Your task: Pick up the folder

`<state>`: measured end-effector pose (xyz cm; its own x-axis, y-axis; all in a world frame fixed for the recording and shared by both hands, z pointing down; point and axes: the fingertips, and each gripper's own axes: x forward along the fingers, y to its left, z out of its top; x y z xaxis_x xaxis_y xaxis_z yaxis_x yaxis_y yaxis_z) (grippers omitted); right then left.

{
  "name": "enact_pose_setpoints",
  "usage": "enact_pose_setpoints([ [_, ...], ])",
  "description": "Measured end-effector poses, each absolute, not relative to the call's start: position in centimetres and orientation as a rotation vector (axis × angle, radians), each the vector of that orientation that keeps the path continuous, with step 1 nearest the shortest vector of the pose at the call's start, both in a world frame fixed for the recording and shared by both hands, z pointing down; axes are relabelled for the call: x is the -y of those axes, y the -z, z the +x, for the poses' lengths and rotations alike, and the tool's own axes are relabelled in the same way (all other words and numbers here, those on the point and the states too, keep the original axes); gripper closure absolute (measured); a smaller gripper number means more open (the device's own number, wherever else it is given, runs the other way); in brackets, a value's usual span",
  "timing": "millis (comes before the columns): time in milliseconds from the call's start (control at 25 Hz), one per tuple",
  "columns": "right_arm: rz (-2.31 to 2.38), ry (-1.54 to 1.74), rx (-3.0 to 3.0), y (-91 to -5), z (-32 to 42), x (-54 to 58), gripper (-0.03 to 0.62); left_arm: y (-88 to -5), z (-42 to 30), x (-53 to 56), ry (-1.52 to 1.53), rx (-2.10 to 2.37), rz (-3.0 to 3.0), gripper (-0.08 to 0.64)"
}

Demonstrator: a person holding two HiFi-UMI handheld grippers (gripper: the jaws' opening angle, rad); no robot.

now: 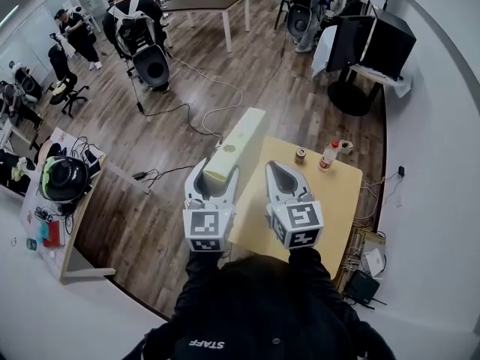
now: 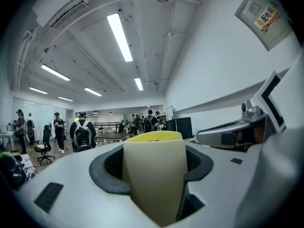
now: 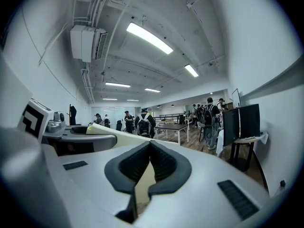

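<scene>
The folder [image 1: 241, 139] is a thick pale-yellow file, lifted off the wooden table [image 1: 341, 201] and pointing away from me over the floor. My left gripper [image 1: 214, 174] is shut on its near end. In the left gripper view the folder [image 2: 154, 184] fills the gap between the dark pads [image 2: 107, 167], and both press on it. My right gripper [image 1: 282, 169] hovers beside it over the table with its jaws shut and nothing in them. In the right gripper view its tips [image 3: 150, 146] meet, and the folder [image 3: 111, 132] shows at the left.
A bottle with a red cap [image 1: 328, 154], a small can [image 1: 300, 155] and another small item [image 1: 345, 147] stand at the table's far edge. Cables [image 1: 202, 115] trail on the wood floor. People and office chairs [image 1: 146, 40] are farther off. A cluttered desk [image 1: 56, 193] stands at the left.
</scene>
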<state>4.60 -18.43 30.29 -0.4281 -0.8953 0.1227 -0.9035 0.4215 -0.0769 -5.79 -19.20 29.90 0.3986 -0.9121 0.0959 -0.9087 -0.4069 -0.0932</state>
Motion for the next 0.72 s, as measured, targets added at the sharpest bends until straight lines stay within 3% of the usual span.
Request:
enact_pose_setpoints([
  [720, 1.644, -0.149, 2.618, -29.5, 3.1, 18.7, 0.569, -29.4, -7.0, 19.6, 0.199, -1.733, -2.581, 0.264],
])
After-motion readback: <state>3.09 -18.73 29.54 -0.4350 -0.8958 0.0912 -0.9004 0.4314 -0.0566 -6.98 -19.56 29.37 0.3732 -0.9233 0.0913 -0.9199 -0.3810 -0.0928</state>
